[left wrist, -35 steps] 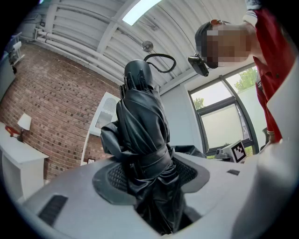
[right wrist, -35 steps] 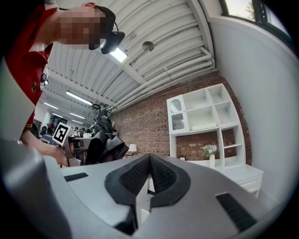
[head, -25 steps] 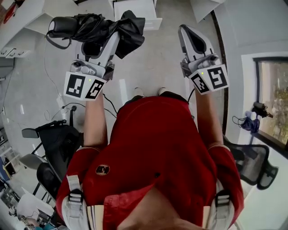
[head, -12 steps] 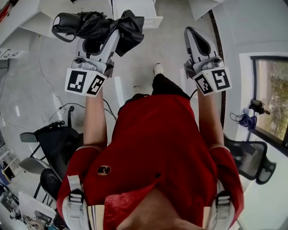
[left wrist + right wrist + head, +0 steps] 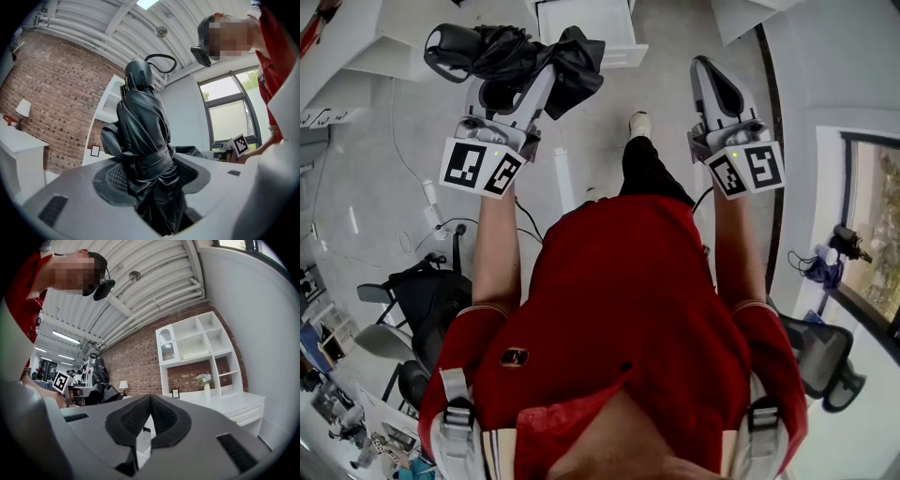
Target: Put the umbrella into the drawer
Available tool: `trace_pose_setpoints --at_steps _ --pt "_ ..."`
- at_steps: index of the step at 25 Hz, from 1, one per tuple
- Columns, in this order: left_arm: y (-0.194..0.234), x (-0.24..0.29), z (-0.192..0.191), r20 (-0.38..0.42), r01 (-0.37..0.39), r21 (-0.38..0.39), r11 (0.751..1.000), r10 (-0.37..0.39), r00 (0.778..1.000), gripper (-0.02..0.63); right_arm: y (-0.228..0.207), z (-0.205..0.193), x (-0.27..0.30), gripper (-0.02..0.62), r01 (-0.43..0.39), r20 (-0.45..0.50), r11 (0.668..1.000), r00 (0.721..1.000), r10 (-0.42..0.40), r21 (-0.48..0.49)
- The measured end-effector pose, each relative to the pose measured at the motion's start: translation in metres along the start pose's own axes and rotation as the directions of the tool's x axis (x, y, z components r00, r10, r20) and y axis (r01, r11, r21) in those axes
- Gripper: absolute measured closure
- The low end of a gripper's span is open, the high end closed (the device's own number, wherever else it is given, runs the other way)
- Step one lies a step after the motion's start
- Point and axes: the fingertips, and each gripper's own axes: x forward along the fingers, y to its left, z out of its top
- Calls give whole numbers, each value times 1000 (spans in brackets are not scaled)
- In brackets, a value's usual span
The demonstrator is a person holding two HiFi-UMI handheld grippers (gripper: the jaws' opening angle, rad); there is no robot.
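A folded black umbrella [image 5: 514, 58] with a loop strap is held crosswise in my left gripper [image 5: 517, 77], high at the upper left of the head view. In the left gripper view the umbrella [image 5: 143, 140] stands up between the jaws, which are shut on its strapped middle, handle end on top. My right gripper [image 5: 716, 86] is raised at the upper right, jaws shut together with nothing in them [image 5: 150, 416]. A white open drawer [image 5: 584, 23] shows at the top edge, just beyond the umbrella.
White shelving [image 5: 201, 348] and a brick wall [image 5: 136, 366] lie ahead. Black office chairs stand at the lower left [image 5: 422, 291] and right [image 5: 825, 361]. A cable and plug [image 5: 429, 202] trail on the grey floor. The person's foot [image 5: 639, 124] steps forward.
Both grippers keep their hold and height while the person walks forward: one foot has stepped ahead and the drawer and floor have shifted slightly in view.
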Motion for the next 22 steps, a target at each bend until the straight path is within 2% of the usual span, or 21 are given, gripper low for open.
trace_pose_setpoints --at_steps 7,12,16,22 --pt "41 115 -49 -125 -1 13 1000 2 992 365 -119 -30 58 597 28 -47 998 999 -25 61" --pt "77 210 -107 -248 -16 32 999 23 969 366 -212 -67 96 597 35 -120 994 993 -22 108" --pt "92 239 -147 -351 -6 57 998 25 936 366 -241 -84 104 597 33 -156 991 988 -12 133" --pt "121 280 -223 -497 29 63 998 6 868 367 -279 -127 125 597 5 -231 986 972 34 165"
